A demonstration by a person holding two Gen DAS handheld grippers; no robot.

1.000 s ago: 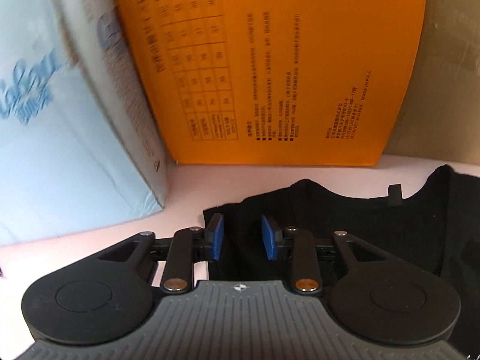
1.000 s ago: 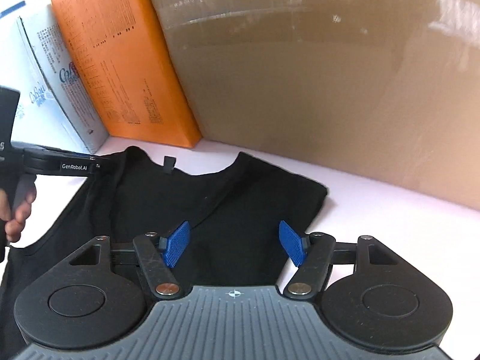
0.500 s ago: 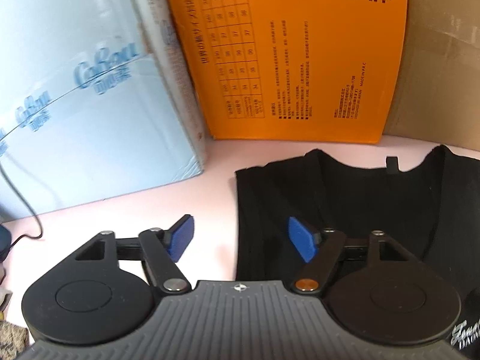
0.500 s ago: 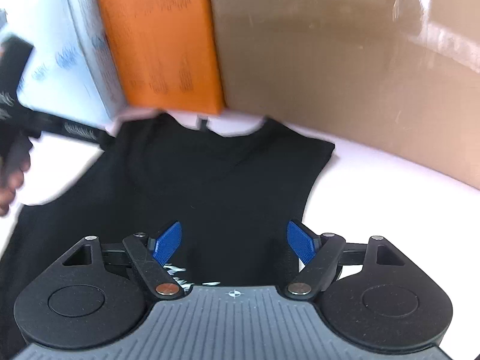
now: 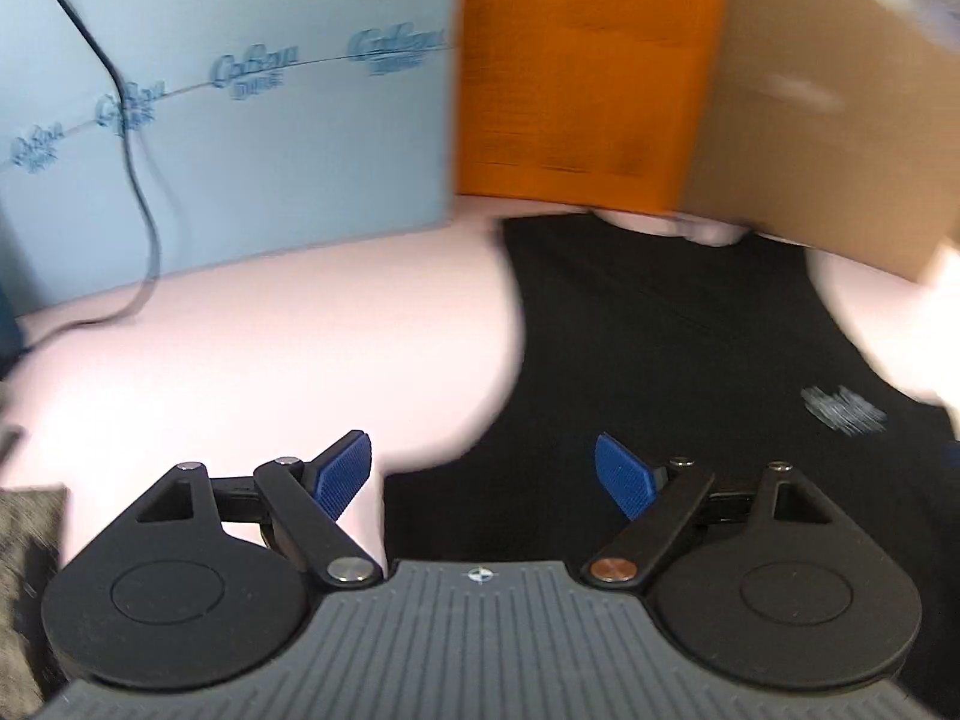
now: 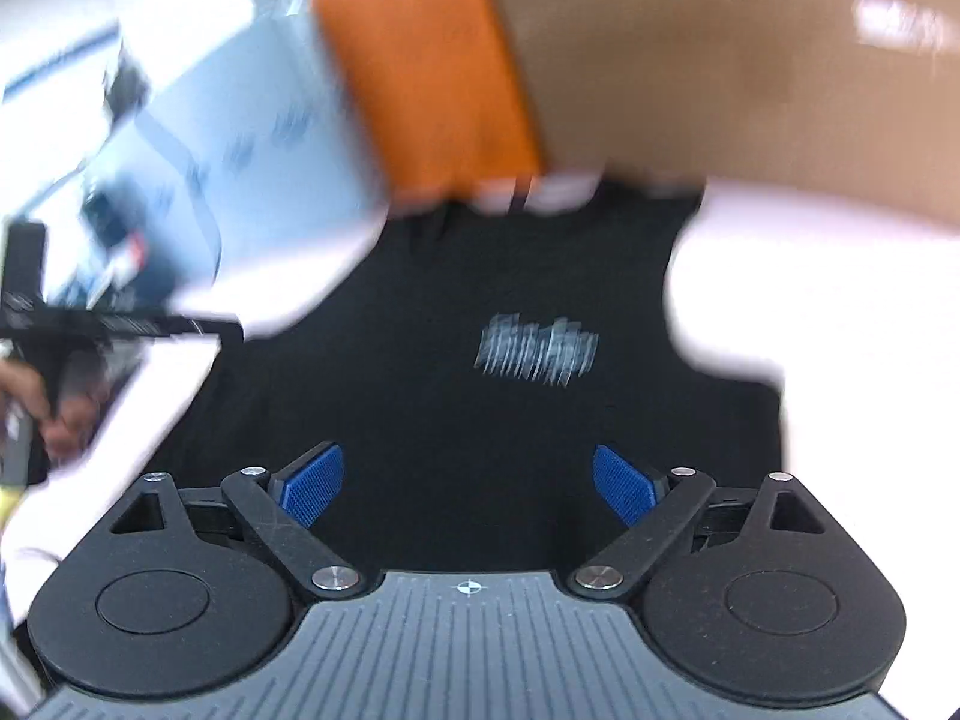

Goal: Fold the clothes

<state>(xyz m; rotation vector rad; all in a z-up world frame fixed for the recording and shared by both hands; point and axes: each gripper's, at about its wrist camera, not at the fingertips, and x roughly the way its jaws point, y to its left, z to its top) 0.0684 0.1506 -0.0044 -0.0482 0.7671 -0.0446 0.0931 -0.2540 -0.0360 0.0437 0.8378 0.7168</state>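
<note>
A black sleeveless top (image 5: 672, 372) lies flat on the pale pink table, neck towards the boxes, with a small white print on its chest (image 6: 537, 348). My left gripper (image 5: 483, 477) is open and empty above the top's left edge, low on the garment. My right gripper (image 6: 468, 483) is open and empty above the middle of the top (image 6: 456, 408), below the print. The left gripper and the hand holding it show at the left of the right wrist view (image 6: 36, 324). Both views are blurred.
A light blue box (image 5: 228, 108), an orange box (image 5: 576, 78) and a brown cardboard box (image 5: 828, 120) stand along the table's far side. A black cable (image 5: 141, 192) hangs over the blue box. A grey cloth (image 5: 24, 570) lies at the lower left.
Both grippers have pulled back from the collar towards the lower part of the top. The left gripper, nearly closed at the shoulder a second ago, has opened wide. The chest print has come into view.
</note>
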